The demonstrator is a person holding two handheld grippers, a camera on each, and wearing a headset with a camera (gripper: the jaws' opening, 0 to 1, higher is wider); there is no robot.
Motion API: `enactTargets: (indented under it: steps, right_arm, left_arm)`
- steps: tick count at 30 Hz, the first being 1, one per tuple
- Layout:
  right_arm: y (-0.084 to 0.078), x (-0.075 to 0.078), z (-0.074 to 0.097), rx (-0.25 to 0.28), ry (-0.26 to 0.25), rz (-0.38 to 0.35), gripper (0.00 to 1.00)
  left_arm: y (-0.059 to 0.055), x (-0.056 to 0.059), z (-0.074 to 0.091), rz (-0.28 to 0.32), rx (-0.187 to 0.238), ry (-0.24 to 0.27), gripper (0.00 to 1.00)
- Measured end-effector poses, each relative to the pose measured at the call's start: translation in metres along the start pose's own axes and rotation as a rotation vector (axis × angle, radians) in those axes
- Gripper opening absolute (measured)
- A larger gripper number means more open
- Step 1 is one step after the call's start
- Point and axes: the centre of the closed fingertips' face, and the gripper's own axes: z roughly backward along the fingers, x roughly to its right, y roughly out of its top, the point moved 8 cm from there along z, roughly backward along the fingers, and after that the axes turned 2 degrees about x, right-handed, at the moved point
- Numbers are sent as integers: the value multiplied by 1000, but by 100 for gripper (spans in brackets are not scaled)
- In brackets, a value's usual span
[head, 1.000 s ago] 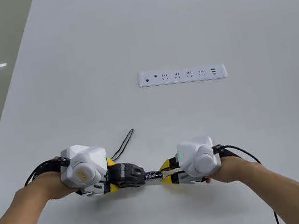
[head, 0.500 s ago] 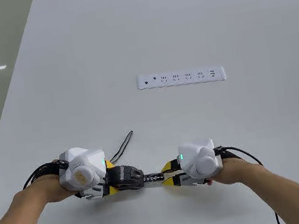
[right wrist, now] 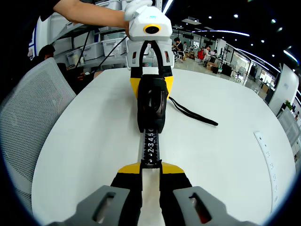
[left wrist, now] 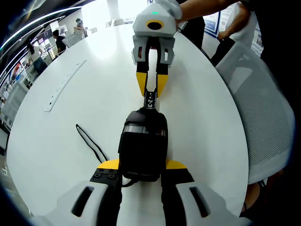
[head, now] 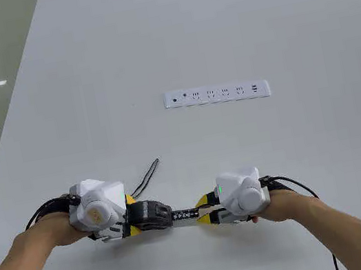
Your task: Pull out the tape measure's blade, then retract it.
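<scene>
Bridging closed fingers [left wrist: 109, 164]: tape measure [left wrist: 142, 143] in left gripper [left wrist: 141, 167], blade [right wrist: 150, 141] apparently in right gripper [right wrist: 150, 166].

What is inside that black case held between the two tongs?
A short numbered blade sticks out of the tape measure case, pinched by the right tongs. Any blade left inside is covered by the black housing.

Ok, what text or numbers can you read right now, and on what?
"2 3 4 5": on the tape measure blade, right gripper view.
"2 3": on the same blade, left gripper view.
Power strip: markings too small to read.
</scene>
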Motion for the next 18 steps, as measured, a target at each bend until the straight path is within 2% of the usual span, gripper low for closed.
enactTargets:
  steps: [18]
  right_arm:
    - [-7,0,7,-11,0,3,11]
  left_arm:
    - [1,0,-1,3,0,0,28]
